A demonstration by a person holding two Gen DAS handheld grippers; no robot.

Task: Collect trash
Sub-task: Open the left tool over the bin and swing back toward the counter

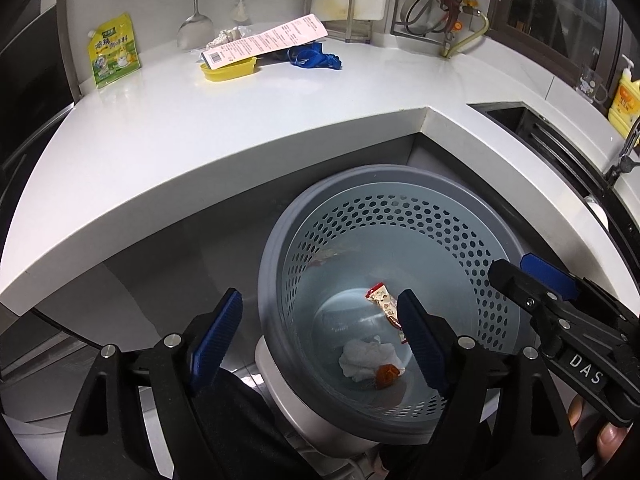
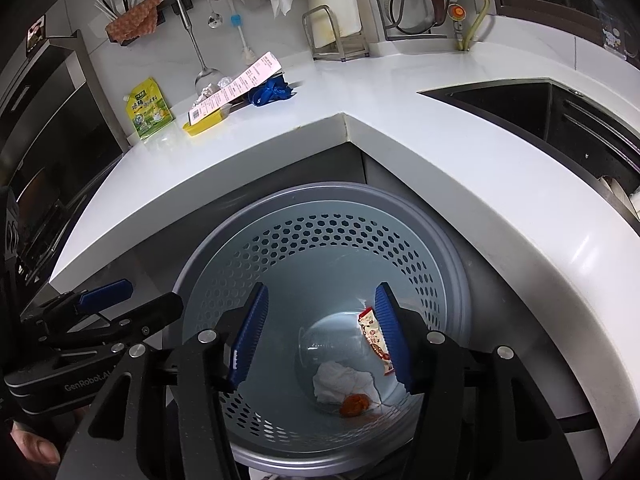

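We held both tongs over the bin (image 2: 324,240), which stood on the floor against the cabinet below the tabletop (image 2: 400,152). Our left tongs (image 1: 320,340) were spread wide with nothing between the pads; one pad hung over the bin's rim and the other outside it. Our right tongs (image 2: 322,336) were also spread and empty, both pads above the bin's mouth.

Down on the bottom of the bin lay three pieces of trash: a crumpled white tissue (image 2: 340,384), an orange-red scrap (image 2: 354,404) touching its edge, and a red and cream snack wrapper (image 2: 374,336) just beside them towards the wall. We judged that this much of the job was done, and that the tongs had nothing more to let go of.

Farther off, well apart from the bin, more remained on the tabletop near the back wall. A yellow tray (image 2: 204,124) lay there with a long printed paper slip (image 2: 236,88) resting across it, a crumpled bit of foil (image 2: 212,90) behind that, and a blue bundle (image 2: 270,92) just beside the slip; we could not tell what the bundle was. A green and yellow pouch (image 2: 149,112) leaned against the wall to their left, and we could not tell whether it counted as trash. We judged the collecting roughly half finished, with those far items left to fetch.
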